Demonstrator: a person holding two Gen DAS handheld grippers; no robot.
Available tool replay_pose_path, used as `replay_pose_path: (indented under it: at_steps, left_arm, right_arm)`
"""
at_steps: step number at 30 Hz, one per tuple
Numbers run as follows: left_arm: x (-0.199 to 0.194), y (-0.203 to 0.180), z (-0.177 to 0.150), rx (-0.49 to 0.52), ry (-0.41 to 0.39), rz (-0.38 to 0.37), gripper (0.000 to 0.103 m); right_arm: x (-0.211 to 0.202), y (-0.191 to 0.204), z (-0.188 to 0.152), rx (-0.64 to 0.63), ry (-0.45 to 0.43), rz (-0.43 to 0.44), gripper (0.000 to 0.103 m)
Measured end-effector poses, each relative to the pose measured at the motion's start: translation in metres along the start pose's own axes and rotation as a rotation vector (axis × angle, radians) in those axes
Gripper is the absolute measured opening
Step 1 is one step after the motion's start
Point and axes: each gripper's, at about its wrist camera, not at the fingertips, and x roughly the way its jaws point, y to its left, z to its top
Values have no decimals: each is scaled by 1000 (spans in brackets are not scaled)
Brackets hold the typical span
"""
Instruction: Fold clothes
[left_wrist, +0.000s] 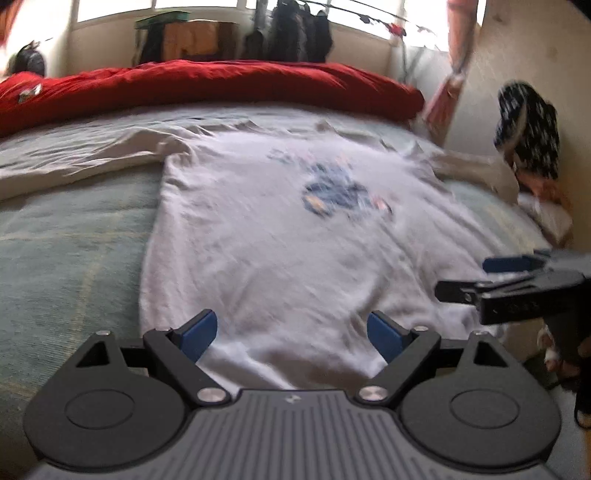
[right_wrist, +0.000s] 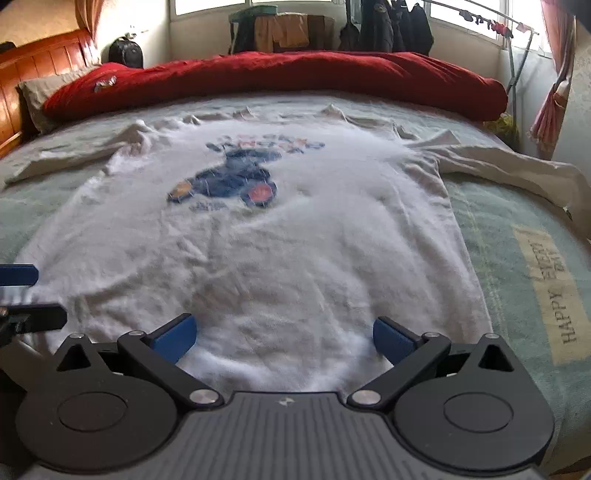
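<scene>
A white T-shirt is lying flat, print up, on the green bedspread, sleeves spreading left and right toward the far red duvet. The likely trouble: pinching only the top layer at the near hem, or unequal grips, so the fold is dragging crooked. The left gripper is hovering wide open, empty, over the hem; the right gripper is gaping equally wide, holding nothing.
</scene>
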Motion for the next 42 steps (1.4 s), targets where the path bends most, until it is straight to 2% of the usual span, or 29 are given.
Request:
replay_pose_path:
  at_steps: [4, 7, 11, 13, 16, 18, 24, 27, 29, 34, 36, 40, 42]
  left_arm:
    - [13, 9, 21, -30, -35, -9, 88]
    - [34, 16, 42, -51, -42, -17, 88]
    - [65, 34, 81, -75, -86, 2, 86]
    - [75, 49, 94, -140, -94, -5, 86]
    - [77, 74, 109, -249, -100, -12, 81]
    - [70, 94, 120, -301, -82, 10, 81]
    - [20, 177, 146, -524, -47, 121, 76]
    - [-8, 218, 157, -578, -26, 197, 69]
    - [-23, 251, 162, -627, -17, 210, 64]
    - [-38, 341, 150, -790, -6, 228, 63]
    - [-38, 375, 139, -861, -1, 247, 62]
    - [-33, 424, 117, -936, -24, 304, 59]
    - [-28, 439, 111, -962, -54, 290, 59]
  right_arm:
    - [-8, -9, 17, 20, -80, 71, 103]
    - [3, -20, 38, 45, -107, 131, 103]
    - [24, -24, 78, -3, -151, 233, 103]
    - [40, -20, 102, -28, -144, 281, 103]
    - [64, -6, 139, -39, -79, 361, 103]
    - [77, 11, 161, -52, -5, 400, 103]
    - [94, 77, 219, -93, 243, 495, 103]
    - [96, 118, 248, -119, 345, 543, 103]
    - [95, 148, 268, -147, 399, 558, 103]
    - [90, 220, 310, -217, 454, 553, 103]
    - [93, 241, 319, -198, 465, 554, 103]
    - [113, 277, 318, -164, 530, 560, 103]
    - [122, 293, 312, -194, 566, 550, 103]
